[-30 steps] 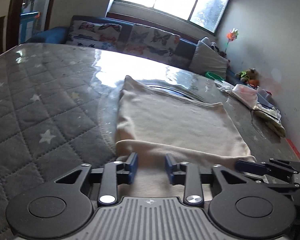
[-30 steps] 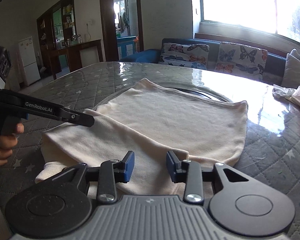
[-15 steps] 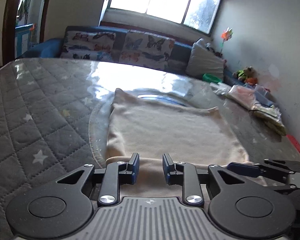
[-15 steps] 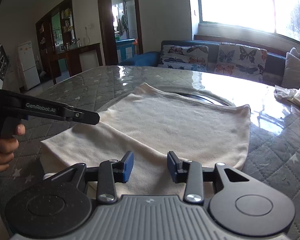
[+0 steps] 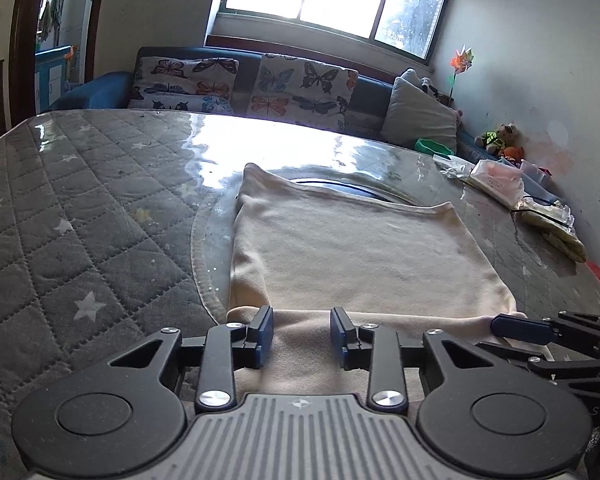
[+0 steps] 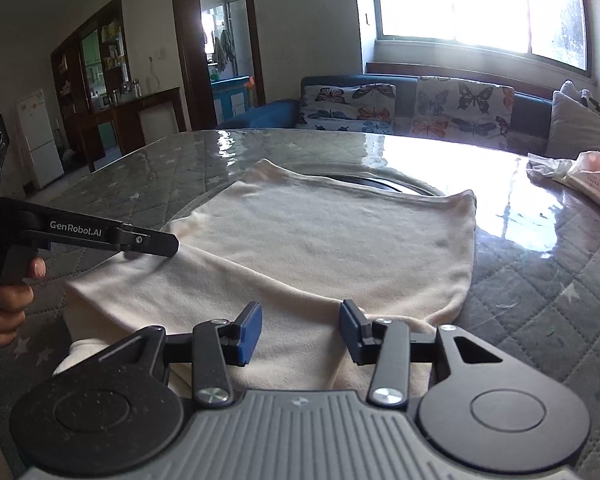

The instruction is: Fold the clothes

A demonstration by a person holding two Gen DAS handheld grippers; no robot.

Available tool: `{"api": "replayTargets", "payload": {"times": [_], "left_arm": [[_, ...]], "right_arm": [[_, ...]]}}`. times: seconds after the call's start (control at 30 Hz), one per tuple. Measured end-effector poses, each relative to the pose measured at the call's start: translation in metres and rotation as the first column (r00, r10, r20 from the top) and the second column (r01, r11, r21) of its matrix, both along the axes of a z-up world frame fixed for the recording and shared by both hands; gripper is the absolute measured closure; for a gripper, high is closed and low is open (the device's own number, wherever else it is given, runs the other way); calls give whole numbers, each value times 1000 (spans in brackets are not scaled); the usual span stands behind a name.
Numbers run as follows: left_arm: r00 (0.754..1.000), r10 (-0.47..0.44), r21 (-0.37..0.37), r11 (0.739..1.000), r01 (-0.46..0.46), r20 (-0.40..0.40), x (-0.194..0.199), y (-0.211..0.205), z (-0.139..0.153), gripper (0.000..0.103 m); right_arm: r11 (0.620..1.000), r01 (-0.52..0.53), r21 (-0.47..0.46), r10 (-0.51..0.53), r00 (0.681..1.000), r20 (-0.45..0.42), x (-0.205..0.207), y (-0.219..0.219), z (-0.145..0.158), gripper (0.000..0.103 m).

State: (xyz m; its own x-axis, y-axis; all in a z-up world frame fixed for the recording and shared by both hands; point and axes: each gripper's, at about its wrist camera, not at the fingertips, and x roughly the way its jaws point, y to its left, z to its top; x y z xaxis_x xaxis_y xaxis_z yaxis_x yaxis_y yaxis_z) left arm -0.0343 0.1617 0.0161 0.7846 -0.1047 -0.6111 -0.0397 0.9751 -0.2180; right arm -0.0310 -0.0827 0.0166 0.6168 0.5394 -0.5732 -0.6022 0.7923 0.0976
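Note:
A cream garment (image 5: 352,252) lies flat on the table, its near part folded over into a band along the front; it also shows in the right wrist view (image 6: 328,240). My left gripper (image 5: 301,336) is open, its jaws above the folded band near the left front corner. My right gripper (image 6: 300,334) is open, its jaws above the folded band near the right front corner. The right gripper's fingers (image 5: 520,326) show at the right of the left wrist view. The left gripper's finger (image 6: 148,242) shows at the left of the right wrist view, over the fold's edge.
The table has a grey quilted star-pattern cover (image 5: 80,220) under a glossy sheet. Packets and a pink bag (image 5: 500,178) lie at the far right edge, with a folded yellow cloth (image 5: 560,236). A sofa with butterfly cushions (image 5: 300,84) stands behind the table.
Both grippers have opened a little wider and sit slightly farther forward over the folded band. The garment has not visibly shifted.

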Motion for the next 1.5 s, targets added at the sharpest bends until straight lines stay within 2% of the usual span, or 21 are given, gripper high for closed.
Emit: {"api": "replayTargets", "payload": {"times": [0.03, 0.17, 0.27, 0.4, 0.53, 0.77, 0.97, 1.07, 1.13, 1.3, 1.5], "left_arm": [[1000, -4, 7, 1000, 4, 8, -3, -1, 2, 62], [998, -51, 68, 996, 48, 45, -17, -15, 11, 59], [993, -101, 127, 987, 94, 56, -30, -29, 11, 52], [989, -142, 197, 972, 132, 41, -41, -42, 2, 51], [990, -142, 213, 968, 136, 15, -46, -44, -10, 49], [991, -133, 223, 967, 125, 23, -49, -42, -12, 44], [992, -120, 214, 970, 113, 23, -49, -39, -14, 39], [993, -118, 213, 971, 110, 23, -48, -38, -12, 39], [993, -116, 213, 971, 108, 24, -48, -38, -12, 38], [994, -108, 217, 971, 101, 21, -50, -34, -12, 37], [994, -107, 219, 970, 100, 19, -49, -31, -13, 35]], "right_arm": [[1000, -3, -2, 3, 1000, 9, -3, 0, 2, 54], [999, -21, -29, 22, 999, 44, -10, 3, 2, 49], [998, -44, -49, 46, 998, 49, -14, 7, -3, 41], [995, -62, -84, 68, 994, 80, -22, 6, -8, 25], [995, -59, -85, 65, 995, 75, -22, 4, -9, 18], [992, -45, -118, 54, 996, 71, -23, -2, -8, 14], [990, 7, -143, 4, 997, 73, -29, -22, -5, 12], [991, 24, -129, -12, 995, 95, -31, -28, 3, 10], [992, 38, -119, -23, 992, 123, -31, -28, 9, 5], [973, 119, -196, -72, 971, 228, -30, -25, 11, 3], [960, 130, -249, -79, 976, 205, -22, -36, 2, 2]]}}
